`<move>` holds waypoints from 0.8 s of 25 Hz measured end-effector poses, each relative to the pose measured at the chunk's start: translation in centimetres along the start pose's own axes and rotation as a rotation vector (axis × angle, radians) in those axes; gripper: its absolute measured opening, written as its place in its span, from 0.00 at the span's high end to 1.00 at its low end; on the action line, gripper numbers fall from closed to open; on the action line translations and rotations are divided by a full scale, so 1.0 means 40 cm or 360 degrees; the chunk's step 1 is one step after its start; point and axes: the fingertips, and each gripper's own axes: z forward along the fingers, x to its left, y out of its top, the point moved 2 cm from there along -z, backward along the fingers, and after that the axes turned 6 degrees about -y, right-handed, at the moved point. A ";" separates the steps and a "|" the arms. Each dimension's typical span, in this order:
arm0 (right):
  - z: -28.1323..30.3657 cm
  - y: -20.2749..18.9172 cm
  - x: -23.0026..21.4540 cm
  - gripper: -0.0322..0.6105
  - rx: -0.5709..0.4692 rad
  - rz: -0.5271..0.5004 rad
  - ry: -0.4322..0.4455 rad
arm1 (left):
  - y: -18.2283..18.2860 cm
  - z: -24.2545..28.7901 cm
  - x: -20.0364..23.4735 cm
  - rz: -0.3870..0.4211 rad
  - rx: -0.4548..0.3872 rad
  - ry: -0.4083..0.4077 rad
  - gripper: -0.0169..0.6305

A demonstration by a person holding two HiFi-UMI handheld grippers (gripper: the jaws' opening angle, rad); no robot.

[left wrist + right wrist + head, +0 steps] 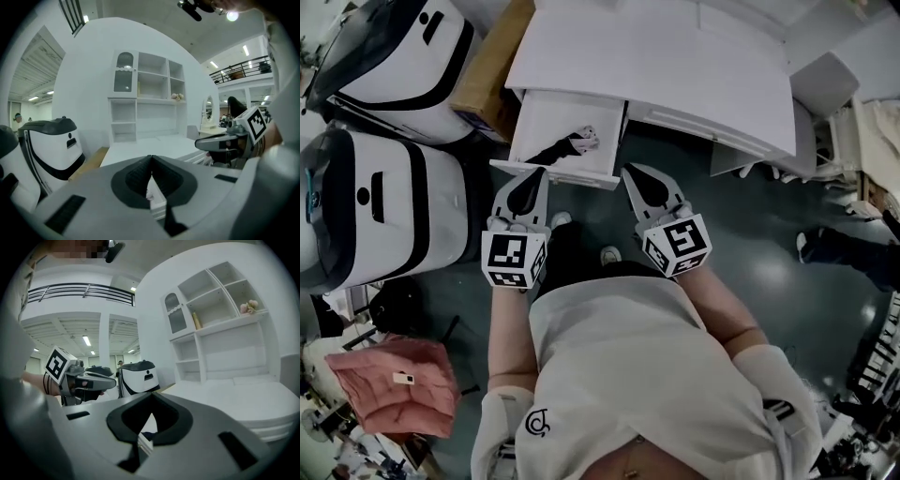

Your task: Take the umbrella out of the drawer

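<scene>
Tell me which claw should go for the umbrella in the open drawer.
Left. The left claw sits at the drawer front, in line with the umbrella; the right claw is off past the drawer's right corner. Both are shut.

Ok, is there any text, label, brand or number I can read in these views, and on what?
No legible words or numbers in any view.
Shirt logo: a round emblem, no readable letters.
Left marker cube, right marker cube: black-and-white square patterns only.
Tag on the pink padded item: too small to read.
Sleeve print: blurred.
</scene>
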 end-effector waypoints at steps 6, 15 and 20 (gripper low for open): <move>0.094 0.001 -0.064 0.94 -0.0005 0.0047 -0.0208 | -0.017 0.186 0.091 0.0040 0.0096 -0.0275 0.95; 0.235 -0.064 -0.137 0.94 0.0142 0.0200 -0.0535 | -0.194 0.431 0.176 0.0060 0.0543 -0.0774 0.92; 0.289 -0.112 -0.175 0.94 0.0167 0.0286 -0.0676 | -0.363 0.528 0.200 0.0081 0.0821 -0.0975 0.83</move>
